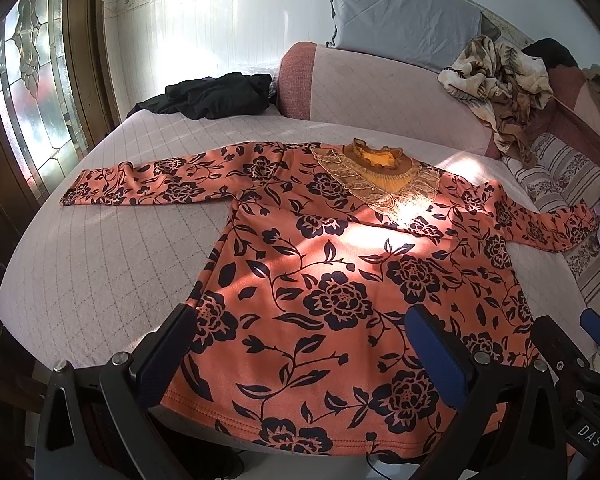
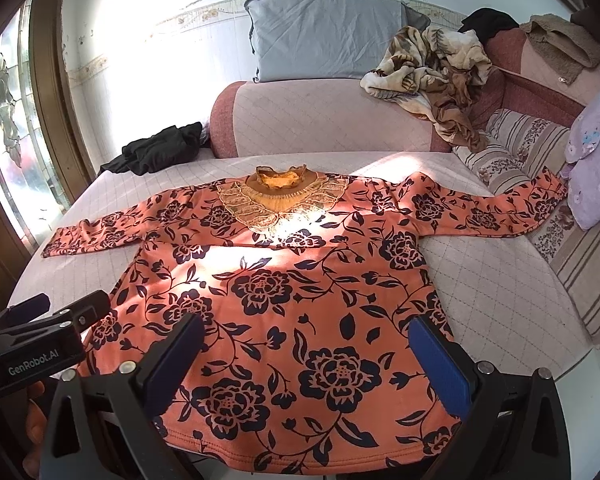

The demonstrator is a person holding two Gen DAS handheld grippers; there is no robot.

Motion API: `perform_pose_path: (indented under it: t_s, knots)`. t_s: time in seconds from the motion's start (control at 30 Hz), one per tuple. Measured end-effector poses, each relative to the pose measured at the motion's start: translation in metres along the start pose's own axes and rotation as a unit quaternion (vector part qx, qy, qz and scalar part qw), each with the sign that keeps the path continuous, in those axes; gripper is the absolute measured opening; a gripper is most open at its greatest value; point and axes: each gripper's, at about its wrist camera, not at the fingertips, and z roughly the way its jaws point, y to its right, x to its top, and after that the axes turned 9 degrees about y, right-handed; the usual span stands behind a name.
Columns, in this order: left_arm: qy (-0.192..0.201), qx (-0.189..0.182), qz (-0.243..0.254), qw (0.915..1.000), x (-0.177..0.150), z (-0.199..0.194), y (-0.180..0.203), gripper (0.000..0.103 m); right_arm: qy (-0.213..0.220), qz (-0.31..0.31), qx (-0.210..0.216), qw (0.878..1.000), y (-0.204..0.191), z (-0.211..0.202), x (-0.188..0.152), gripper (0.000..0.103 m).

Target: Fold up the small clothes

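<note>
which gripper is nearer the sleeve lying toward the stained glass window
Left. The left gripper hovers open over the hem corner on the same side as that sleeve. The right gripper hovers open over the hem farther toward the other sleeve, with the left gripper between it and the window side.

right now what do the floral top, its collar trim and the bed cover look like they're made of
Floral top: looks like soft matte knit, perhaps brushed fleece; it lies limp with a stitched hem. Collar trim: seems sheer gold lace or netting, ruffled and glinting in the sun. Bed cover: apparently quilted pale pink cloth, with diamond stitch lines and a dull finish.
</note>
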Motion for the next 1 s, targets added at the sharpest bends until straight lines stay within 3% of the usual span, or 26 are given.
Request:
perform_pose_path:
  t_s: [1.0]
  knots:
    - [-0.002, 0.0, -0.001, 1.0, -0.0012, 0.0001, 0.0007, 0.103, 0.0, -0.005, -0.002, 1.0, -0.0062, 0.0044, 0.001, 0.103]
